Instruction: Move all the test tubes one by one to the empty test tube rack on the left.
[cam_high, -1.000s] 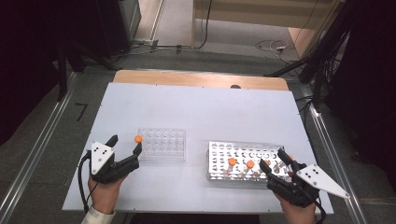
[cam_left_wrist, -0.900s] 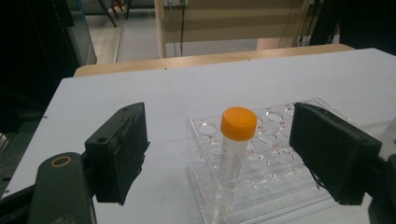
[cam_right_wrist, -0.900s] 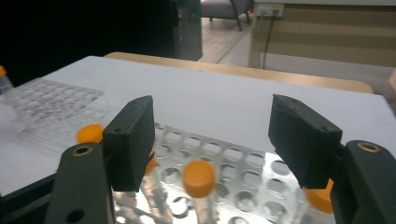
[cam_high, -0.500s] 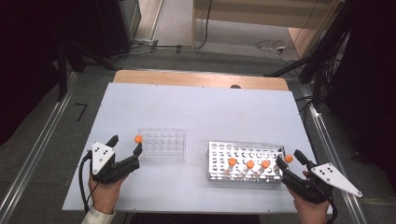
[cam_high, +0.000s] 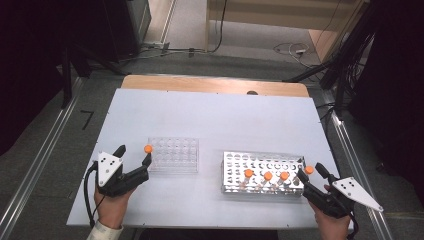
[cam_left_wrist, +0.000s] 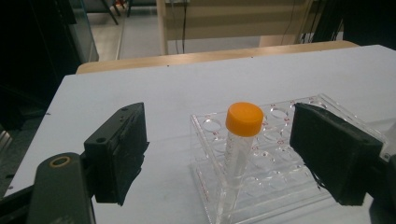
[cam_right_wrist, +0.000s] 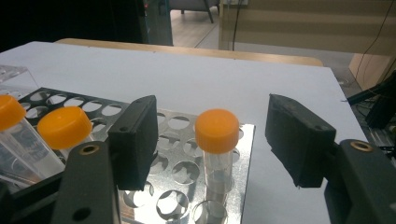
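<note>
Tubes with orange caps stand between the jaws of both tools we hold, and neither tool is clamped on anything.

Our left gripper (cam_high: 134, 156) is spread wide: in the left gripper view its two black jaws stand well apart, with a clear gap on each side of the orange-capped tube (cam_left_wrist: 239, 149) between them. That tube stands upright in a corner hole of the clear plastic rack (cam_high: 174, 155), just ahead of the jaw tips, touching neither. From above, the same tube (cam_high: 148, 148) sits at the rack's corner nearest this tool.

Our right gripper (cam_high: 311, 172) is likewise released. In the right gripper view its jaws flank a second capped tube (cam_right_wrist: 217, 149), which stands upright in a hole at the edge of the metal rack (cam_right_wrist: 187, 172); space shows between the cap and each jaw. Off to the side of one jaw, two more capped tubes (cam_right_wrist: 64, 127) lean in the same rack. From above, the metal rack (cam_high: 262, 161) lies just ahead of this tool, with three capped tubes (cam_high: 266, 176) in a row along its near side and the fourth at the corner by the jaw tips.

Both racks rest on the white table (cam_high: 215, 120), well apart from each other.
</note>
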